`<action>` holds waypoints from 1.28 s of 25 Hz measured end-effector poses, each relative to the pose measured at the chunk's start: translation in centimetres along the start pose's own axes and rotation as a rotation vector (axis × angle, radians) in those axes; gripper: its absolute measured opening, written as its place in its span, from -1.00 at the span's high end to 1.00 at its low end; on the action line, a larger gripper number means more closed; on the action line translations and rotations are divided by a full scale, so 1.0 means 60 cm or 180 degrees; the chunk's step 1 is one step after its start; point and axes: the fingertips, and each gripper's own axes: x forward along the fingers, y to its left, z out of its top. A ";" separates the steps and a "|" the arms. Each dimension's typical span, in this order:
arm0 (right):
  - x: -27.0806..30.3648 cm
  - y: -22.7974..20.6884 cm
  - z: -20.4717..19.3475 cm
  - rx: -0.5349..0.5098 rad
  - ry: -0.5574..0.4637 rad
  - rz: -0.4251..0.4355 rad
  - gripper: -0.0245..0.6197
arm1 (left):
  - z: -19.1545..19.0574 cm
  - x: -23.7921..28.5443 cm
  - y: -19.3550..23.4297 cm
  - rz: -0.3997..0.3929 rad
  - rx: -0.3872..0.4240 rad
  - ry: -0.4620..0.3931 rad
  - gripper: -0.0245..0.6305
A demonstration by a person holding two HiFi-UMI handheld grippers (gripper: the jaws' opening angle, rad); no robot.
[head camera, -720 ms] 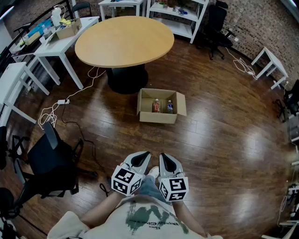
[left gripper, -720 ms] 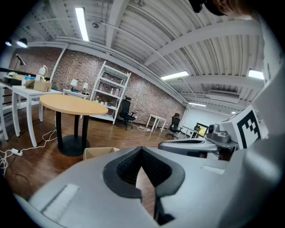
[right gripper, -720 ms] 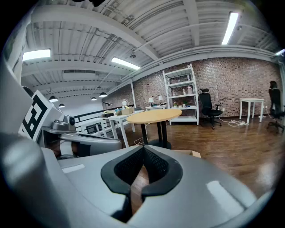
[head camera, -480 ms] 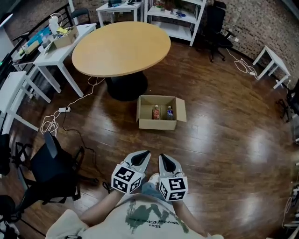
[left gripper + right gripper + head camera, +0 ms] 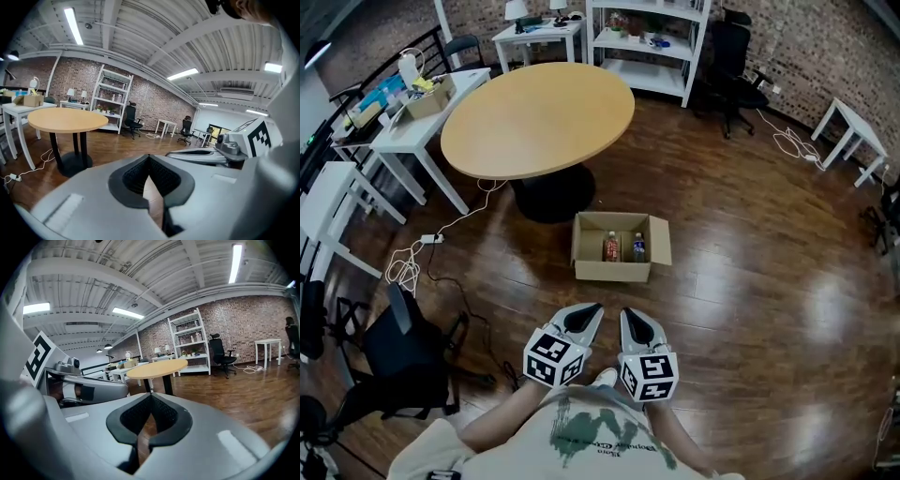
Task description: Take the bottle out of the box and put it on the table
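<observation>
Head view. The person's torso and forearms are cut off at the lower edge. Only the marker cubes and grey shells of the two grippers show clearly, side by side and just apart, both pointing ahead.

The left gripper [image 5: 590, 309] has its jaws closed together with nothing between them. Its own view shows the dark pads [image 5: 140, 174] meeting at the tip, with only floor visible through the slit beneath. The right gripper [image 5: 629, 315] is likewise fully closed and empty, as its own view confirms [image 5: 151, 401]. In both gripper views the grey body fills the lower half and blocks the floor directly ahead.

Ahead of both grippers, well apart from them, an open cardboard box [image 5: 613, 273] stands on the wooden floor. Inside it, side by side, are a red-labelled bottle [image 5: 610, 247] and a blue-labelled bottle [image 5: 638, 248], the first ahead of the left gripper, the second ahead of the right. Both are too small for their print or caps to be made out.

Beyond the box, ahead and to the left of the grippers, stands the round table [image 5: 539, 112], its pedestal partly hidden under the top.
</observation>
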 end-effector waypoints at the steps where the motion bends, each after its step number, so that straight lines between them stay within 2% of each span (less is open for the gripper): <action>1: 0.000 -0.005 0.000 0.0020 0.0004 -0.0003 0.92 | 0.000 0.004 -0.002 -0.0004 -0.0002 0.0009 1.00; 9: 0.010 -0.005 0.002 0.0046 -0.0011 0.0098 0.92 | 0.016 0.013 0.006 0.0076 0.0004 -0.0047 1.00; 16: 0.025 0.006 0.000 0.0030 -0.0012 0.0134 0.92 | 0.012 0.025 0.010 0.0025 -0.0022 -0.0047 1.00; 24: 0.058 -0.032 0.009 0.0038 -0.0043 -0.0108 0.92 | 0.029 0.085 0.040 -0.0117 0.0036 -0.0006 1.00; 32: 0.152 -0.069 0.033 0.0041 0.0106 -0.0108 0.92 | 0.055 0.158 0.110 -0.0171 -0.0053 0.0070 1.00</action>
